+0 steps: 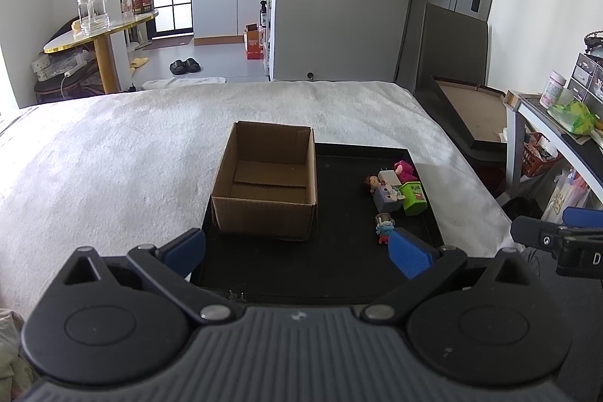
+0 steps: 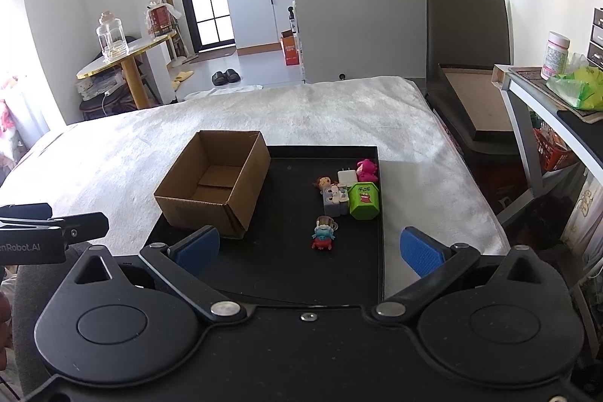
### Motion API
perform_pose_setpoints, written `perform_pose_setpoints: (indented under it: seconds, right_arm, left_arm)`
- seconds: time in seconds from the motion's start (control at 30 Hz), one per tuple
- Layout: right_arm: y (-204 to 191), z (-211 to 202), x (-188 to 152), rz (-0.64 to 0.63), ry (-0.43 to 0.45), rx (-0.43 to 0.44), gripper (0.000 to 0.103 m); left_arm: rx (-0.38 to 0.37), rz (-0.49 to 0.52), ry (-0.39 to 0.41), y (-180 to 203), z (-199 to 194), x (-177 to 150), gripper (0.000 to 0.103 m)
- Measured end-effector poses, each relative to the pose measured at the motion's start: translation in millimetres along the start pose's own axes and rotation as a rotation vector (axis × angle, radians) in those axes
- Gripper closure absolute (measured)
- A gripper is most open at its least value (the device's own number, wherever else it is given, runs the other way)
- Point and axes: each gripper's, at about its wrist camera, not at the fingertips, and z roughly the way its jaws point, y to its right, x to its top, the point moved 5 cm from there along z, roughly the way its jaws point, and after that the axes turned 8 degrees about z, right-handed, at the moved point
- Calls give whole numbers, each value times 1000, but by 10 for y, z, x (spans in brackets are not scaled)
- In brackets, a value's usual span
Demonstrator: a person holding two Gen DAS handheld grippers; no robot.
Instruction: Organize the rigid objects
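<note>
Cardboard box [image 2: 213, 181] sits empty on the black tray [image 2: 279, 266], toys [image 2: 348, 193] clustered beside it; left gripper [image 1: 297, 253] and right gripper [image 2: 309, 251] hover spread wide, ready to pick.

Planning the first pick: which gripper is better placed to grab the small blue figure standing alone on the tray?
Right. The right gripper is open with the blue figure almost centred between its fingers; for the left gripper it sits off by the right finger.
</note>
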Motion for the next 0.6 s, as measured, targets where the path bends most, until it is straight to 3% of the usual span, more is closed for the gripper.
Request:
perform_pose_setpoints:
  seconds: [0.6]
  right_arm:
    - [95,227,70,23,60,17,0]
  left_arm:
    - [7,-32,-26,-129,290,72,0]
